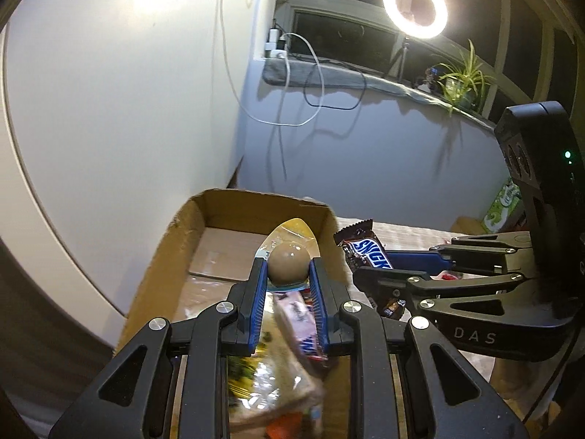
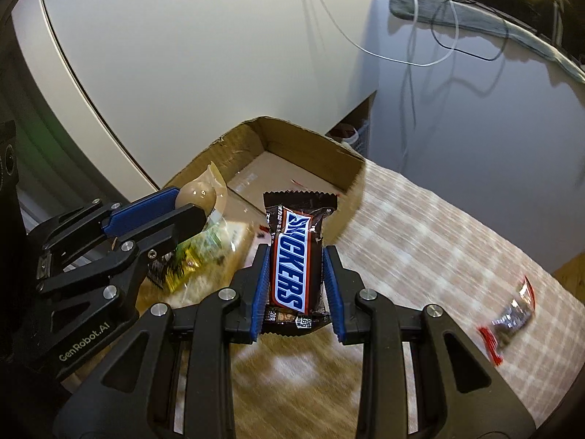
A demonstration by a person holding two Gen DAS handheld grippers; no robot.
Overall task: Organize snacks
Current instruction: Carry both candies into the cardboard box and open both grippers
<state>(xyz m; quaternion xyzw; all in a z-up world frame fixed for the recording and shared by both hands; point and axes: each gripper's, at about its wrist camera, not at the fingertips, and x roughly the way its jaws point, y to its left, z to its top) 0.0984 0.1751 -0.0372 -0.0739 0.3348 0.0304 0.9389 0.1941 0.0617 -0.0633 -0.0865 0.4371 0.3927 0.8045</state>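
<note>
Cardboard box: I see an open brown cardboard box [image 1: 172, 241] at the left of the work surface, its walls upright and its far half bare inside.
Box contents: At the near end of the box lie loose wrapped snacks [image 1: 278, 376], among them a pink-wrapped bar and yellow-green packets; they are blurred, and I cannot identify them further.
Left gripper: My left gripper [image 1: 287, 274], black with blue ribbed pads, is closed narrow on a round tan ball-shaped sweet in clear and yellow wrapping [image 1: 287, 264]. The pads press it from both sides, and the wrapper tail sticks up beyond the fingertips.
Left gripper position: I hold it above the box interior, near the right-hand wall. From the right wrist camera it [image 2: 195, 205] shows at the left, with the sweet [image 2: 197, 192] over the near end of the box [image 2: 310, 146].
Right gripper: My right gripper [image 2: 296, 259] is clamped on a brown Snickers bar in its wrapper [image 2: 294, 256], pads against both long edges, label facing the camera, bar standing up along the fingers.
Right gripper position: I hold it just outside the box's right wall, above a checked beige tablecloth [image 2: 420, 219].
Loose item: A red and silver wrapped snack [image 2: 510, 320] lies on the cloth, well apart to the right, blurred.
</note>
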